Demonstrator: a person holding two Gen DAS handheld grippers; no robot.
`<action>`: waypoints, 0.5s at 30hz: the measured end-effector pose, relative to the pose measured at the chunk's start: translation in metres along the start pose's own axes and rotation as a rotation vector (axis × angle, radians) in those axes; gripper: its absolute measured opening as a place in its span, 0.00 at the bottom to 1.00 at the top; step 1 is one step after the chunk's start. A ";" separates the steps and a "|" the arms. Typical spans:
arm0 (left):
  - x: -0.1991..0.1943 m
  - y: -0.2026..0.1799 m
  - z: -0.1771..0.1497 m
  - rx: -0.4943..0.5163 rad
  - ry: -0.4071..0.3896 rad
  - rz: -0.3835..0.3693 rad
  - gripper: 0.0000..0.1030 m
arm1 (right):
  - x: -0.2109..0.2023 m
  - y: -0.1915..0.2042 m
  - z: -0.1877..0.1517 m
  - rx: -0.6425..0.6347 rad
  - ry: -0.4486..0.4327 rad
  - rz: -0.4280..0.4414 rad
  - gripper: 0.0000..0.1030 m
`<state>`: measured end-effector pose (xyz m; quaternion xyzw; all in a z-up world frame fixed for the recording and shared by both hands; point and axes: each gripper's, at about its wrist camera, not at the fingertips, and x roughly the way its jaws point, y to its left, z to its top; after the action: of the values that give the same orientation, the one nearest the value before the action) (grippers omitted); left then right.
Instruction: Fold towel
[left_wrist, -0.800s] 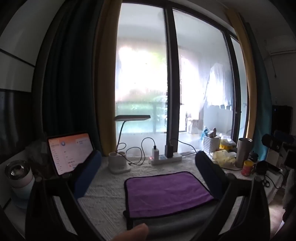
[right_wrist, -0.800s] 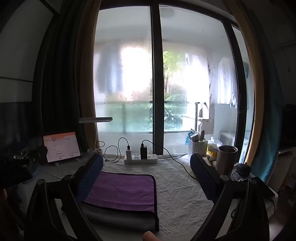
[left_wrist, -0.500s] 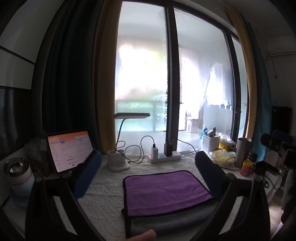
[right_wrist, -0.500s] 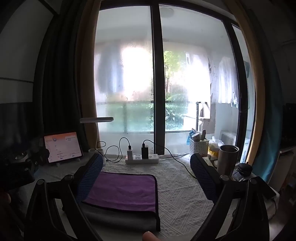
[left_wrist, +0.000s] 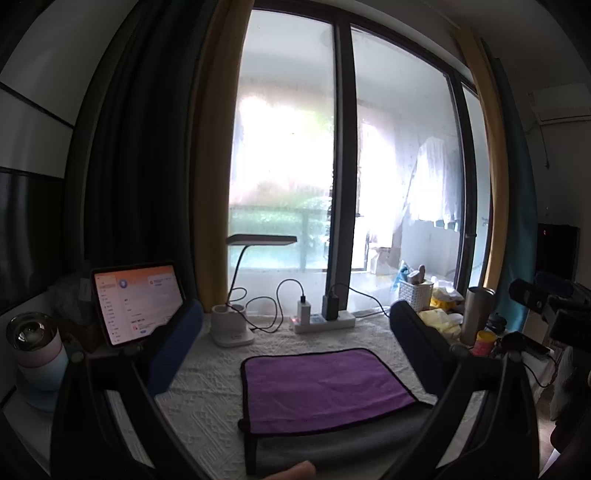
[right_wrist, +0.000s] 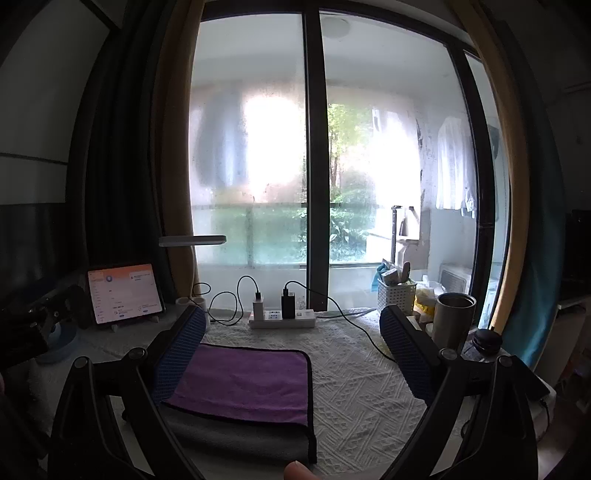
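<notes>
A purple towel (left_wrist: 325, 387) with a black hem lies flat on the white textured tablecloth (left_wrist: 207, 391), its grey underside showing along the near edge. It also shows in the right wrist view (right_wrist: 243, 380), low and left of centre. My left gripper (left_wrist: 295, 354) is open and empty, held above the table with the towel between its blue fingers. My right gripper (right_wrist: 291, 354) is open and empty; its left finger overlaps the towel's left part in view. Neither gripper touches the towel.
A tablet (left_wrist: 138, 299), a pink bottle (left_wrist: 35, 347) and a desk lamp (left_wrist: 236, 328) stand at the left. A power strip (left_wrist: 325, 321) with chargers lies at the back. A white basket (right_wrist: 397, 295), a steel tumbler (right_wrist: 454, 317) and small jars stand at the right.
Both grippers have lifted slightly and pulled back a little; the towel sits slightly lower in the left view. The towel itself has not moved.
</notes>
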<state>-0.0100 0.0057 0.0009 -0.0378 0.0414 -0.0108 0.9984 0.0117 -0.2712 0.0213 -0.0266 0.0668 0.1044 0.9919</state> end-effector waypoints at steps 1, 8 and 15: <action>0.000 0.000 0.000 -0.002 -0.002 0.001 0.99 | 0.000 0.000 0.000 0.000 0.000 0.000 0.94; 0.000 0.001 -0.001 -0.008 0.000 -0.009 0.99 | 0.001 -0.002 0.001 -0.004 0.000 -0.006 0.94; -0.001 -0.001 -0.004 -0.013 0.003 -0.003 0.99 | 0.001 -0.002 -0.002 -0.004 0.002 -0.003 0.94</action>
<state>-0.0108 0.0046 -0.0028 -0.0443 0.0427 -0.0123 0.9980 0.0132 -0.2735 0.0197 -0.0288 0.0673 0.1029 0.9920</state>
